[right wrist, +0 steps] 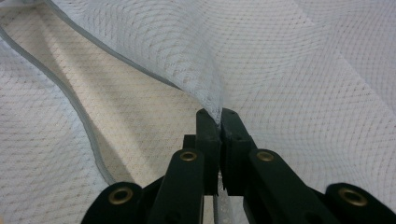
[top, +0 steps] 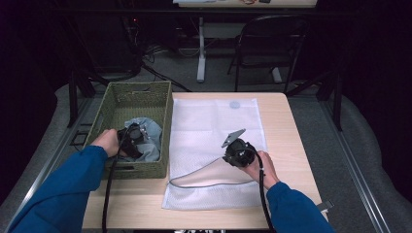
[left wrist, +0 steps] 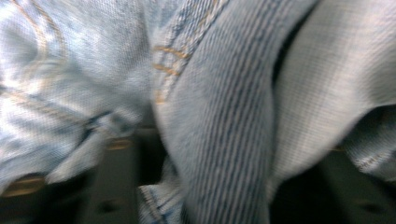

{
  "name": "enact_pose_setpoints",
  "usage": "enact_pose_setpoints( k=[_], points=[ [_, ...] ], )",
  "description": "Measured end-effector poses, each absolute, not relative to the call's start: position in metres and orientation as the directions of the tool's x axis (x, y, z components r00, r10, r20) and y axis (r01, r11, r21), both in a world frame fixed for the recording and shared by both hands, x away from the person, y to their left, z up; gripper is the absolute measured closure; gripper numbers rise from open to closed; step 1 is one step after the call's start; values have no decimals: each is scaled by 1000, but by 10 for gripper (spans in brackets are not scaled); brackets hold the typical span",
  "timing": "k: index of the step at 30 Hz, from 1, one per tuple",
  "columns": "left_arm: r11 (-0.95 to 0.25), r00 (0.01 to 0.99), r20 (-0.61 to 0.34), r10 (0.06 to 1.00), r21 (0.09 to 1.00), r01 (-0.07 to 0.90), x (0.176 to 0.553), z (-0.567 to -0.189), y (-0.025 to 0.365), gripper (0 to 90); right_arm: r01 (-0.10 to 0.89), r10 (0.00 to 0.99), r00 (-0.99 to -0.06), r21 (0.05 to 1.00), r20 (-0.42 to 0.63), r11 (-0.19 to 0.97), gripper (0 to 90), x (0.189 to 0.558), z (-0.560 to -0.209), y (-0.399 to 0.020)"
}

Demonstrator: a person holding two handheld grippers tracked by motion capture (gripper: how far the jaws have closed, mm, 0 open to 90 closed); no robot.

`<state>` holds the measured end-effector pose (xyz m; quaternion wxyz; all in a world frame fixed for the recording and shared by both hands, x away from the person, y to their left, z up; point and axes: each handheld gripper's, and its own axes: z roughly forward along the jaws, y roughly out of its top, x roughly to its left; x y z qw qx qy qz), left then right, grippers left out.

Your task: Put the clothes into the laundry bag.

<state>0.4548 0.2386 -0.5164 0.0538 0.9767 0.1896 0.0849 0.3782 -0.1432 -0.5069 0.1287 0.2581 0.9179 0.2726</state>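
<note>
Step in hand: denim garment (top: 145,136) lay crumpled in the woven basket (top: 109,104) at the counter's left; the left gripper (top: 132,138) was down on it, jaws drawn partway together around a denim fold, a firm pinch not certain.
Bag: the right gripper (right wrist: 219,116), pressed together, pinched the upper layer of the white mesh laundry bag (top: 214,121), holding its mouth lifted.
Next move: likely lift the denim across into that mouth.
Surface: pale wood counter (top: 286,145).
Room: dark, a folding chair (top: 272,43) behind.
</note>
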Motion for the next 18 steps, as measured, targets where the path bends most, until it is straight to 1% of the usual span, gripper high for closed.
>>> enact_pose_setpoints(
  k=[4, 10, 13, 18],
  points=[
    [-926, 920, 139, 366, 151, 346, 454, -509, 242, 678, 411, 548, -832, 566, -87, 714, 880, 378, -507, -144],
    [-926, 918, 155, 364, 163, 340, 451, -491, 245, 690, 412, 552, -829, 574, -85, 708, 882, 379, -507, -145],
    [-919, 914, 155, 376, 192, 345, 450, -482, 247, 689, 418, 556, -827, 573, -80, 704, 882, 379, -507, -145],
    [-915, 905, 180, 385, 198, 350, 447, -471, 251, 688, 426, 562, -824, 577, -71, 697, 884, 380, -507, -146]
  ],
)
